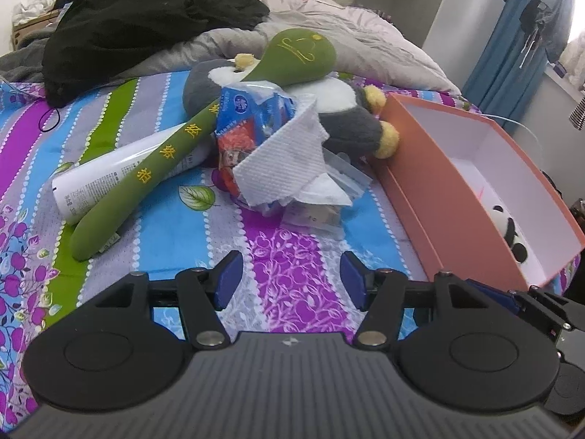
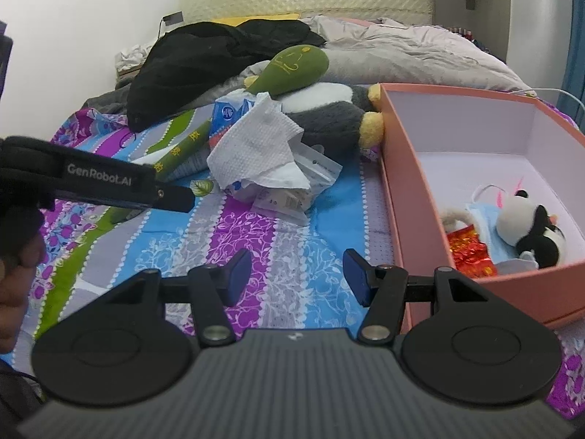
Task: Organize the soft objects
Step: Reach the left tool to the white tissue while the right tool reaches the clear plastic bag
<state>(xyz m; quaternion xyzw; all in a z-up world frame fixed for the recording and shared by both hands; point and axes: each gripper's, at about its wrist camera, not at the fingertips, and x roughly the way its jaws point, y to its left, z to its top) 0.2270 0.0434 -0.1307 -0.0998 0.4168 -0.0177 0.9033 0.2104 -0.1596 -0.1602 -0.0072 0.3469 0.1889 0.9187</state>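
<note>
Both sets of jaws spread, empty: left gripper [image 1: 290, 278] nearer the green plush stick [image 1: 175, 146], probably lying diagonally ahead-left; right gripper [image 2: 298, 278] beside the pink box [image 2: 409, 197].

Even, soft daylight; brightest at two o'clock in my left view, where the window [image 1: 574, 36] blows out. Shadows weak. Fisheye bends the edges hard; my near housings blur, mid-bed stays sharp.

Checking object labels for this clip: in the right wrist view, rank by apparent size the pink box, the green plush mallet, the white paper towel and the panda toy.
1. Pink box, nearest, so partly inflated.
2. Green plush mallet; handle partly hidden.
3. White paper towel; close to the mallet, order unsure.
4. Panda toy.
</note>
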